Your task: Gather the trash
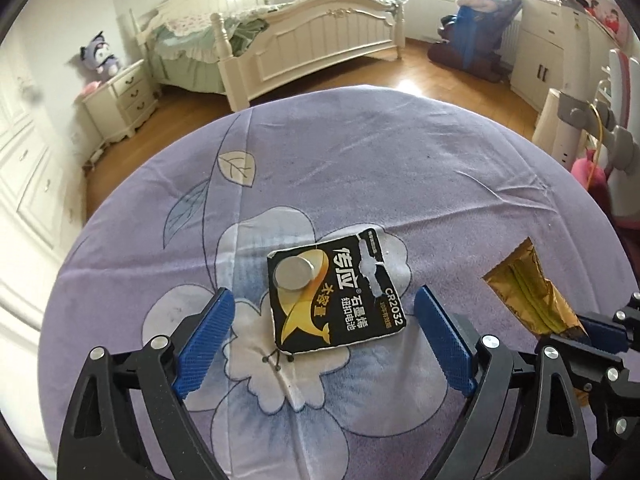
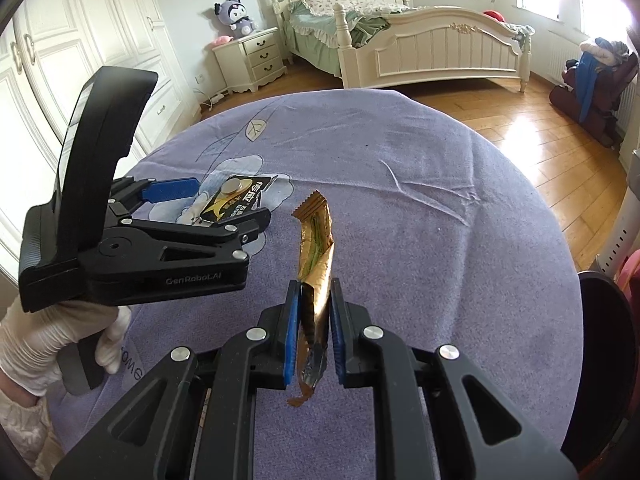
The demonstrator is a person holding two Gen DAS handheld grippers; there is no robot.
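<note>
Two trash items in play on the purple tablecloth (image 1: 360, 152). Right gripper (image 2: 314, 332) is clamped on the gold wrapper (image 2: 316, 248), which sticks up toward 12 o'clock between its pads. Left gripper (image 1: 324, 320) has jaws wide apart, straddling the battery card (image 1: 336, 296), pads clear of both edges; card lies flat, coin cell (image 1: 294, 274) at its 10 o'clock corner. Step in hand looks like the card pickup. Next move probably needs a lower approach, then closing on the thin card's edges.
</note>
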